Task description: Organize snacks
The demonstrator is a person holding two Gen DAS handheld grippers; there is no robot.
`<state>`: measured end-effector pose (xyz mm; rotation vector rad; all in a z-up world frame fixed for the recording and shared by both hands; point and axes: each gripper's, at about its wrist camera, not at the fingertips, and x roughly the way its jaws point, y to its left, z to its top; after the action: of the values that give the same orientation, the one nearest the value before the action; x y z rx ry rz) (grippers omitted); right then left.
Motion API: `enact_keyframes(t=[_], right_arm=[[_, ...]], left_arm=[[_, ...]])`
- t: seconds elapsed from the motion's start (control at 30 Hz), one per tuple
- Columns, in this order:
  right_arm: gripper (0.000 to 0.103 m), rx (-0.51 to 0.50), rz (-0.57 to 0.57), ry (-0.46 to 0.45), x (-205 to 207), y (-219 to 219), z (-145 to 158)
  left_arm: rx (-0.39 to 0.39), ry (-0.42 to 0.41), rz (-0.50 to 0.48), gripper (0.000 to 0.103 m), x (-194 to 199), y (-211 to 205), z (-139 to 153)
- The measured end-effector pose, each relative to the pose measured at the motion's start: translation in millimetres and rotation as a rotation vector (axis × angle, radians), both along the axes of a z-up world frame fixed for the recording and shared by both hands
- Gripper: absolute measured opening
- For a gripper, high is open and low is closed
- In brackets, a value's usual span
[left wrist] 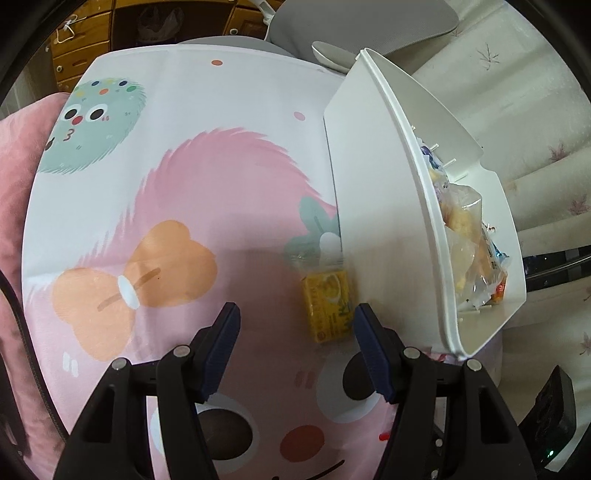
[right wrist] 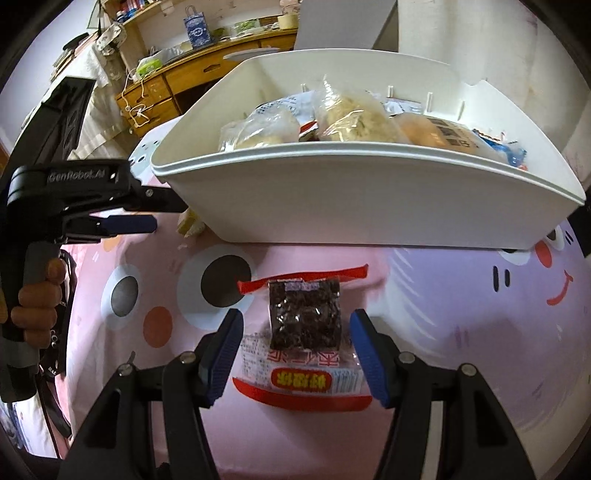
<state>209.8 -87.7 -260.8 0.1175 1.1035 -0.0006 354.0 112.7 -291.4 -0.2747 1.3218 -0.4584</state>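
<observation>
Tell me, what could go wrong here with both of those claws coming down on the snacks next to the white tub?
The right gripper straddles a slippery clear packet with a dark block; its pads may pinch only film, and the packet could slide out. The yellow snack box lies against the white tub, off to the right of the left gripper, so a finger could knock the tub. The tub already looks full, so added snacks might spill over.

A cartoon-print pink cloth (left wrist: 177,206) covers the surface; wooden drawers (right wrist: 147,96) and perhaps a blue gift bag (right wrist: 197,31) stand behind.
</observation>
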Motion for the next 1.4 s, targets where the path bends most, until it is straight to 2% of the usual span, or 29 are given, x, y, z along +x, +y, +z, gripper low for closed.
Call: enact_keyframes(t=[0.1, 0.43, 0.57, 0.63, 0.77, 0.87, 0.93, 1.03, 1.2, 1.4], right_arm=[[0.06, -0.027, 0.021, 0.015, 2.9, 2.0, -3.2], [0.06, -0.045, 0.073, 0.019, 7.9, 2.0, -8.8], [0.051, -0.062, 0.109, 0.017, 8.3, 4.7, -8.8], [0.046, -0.082, 0.116, 0.019, 10.1, 7.2, -9.5], [0.043, -0.091, 0.143, 0.027, 12.5, 8.3, -10.1], [0.042, -0.094, 0.152, 0.034, 11.7, 11.0, -9.6], [0.042, -0.093, 0.157, 0.039, 10.6, 11.1, -9.3], [0.042, -0.093, 0.169, 0.048, 7.5, 11.3, -7.8], [0.041, -0.083, 0.172, 0.063, 2.0, 11.3, -5.9], [0.041, -0.051, 0.167, 0.076, -4.3, 11.2, -3.0]], left_arm=[[0.018, -0.006, -0.002, 0.062, 3.5, -13.5, -0.2], [0.048, -0.002, -0.018, 0.057, 3.2, -14.2, 1.0], [0.055, 0.004, 0.002, 0.057, 1.6, -12.9, 0.9], [0.074, 0.0, 0.011, 0.051, 0.4, -12.0, 1.5], [0.088, 0.002, 0.032, 0.05, -0.4, -9.4, 2.2], [0.134, -0.009, 0.039, 0.05, -1.5, -6.2, 3.8], [0.136, -0.009, 0.039, 0.045, -1.8, -1.8, 3.5], [0.109, -0.005, -0.007, 0.044, -1.0, 1.4, 4.7], [0.07, -0.08, -0.166, 0.045, -0.8, -2.5, 16.9], [0.073, -0.176, -0.372, 0.06, -7.1, -17.6, 25.8]])
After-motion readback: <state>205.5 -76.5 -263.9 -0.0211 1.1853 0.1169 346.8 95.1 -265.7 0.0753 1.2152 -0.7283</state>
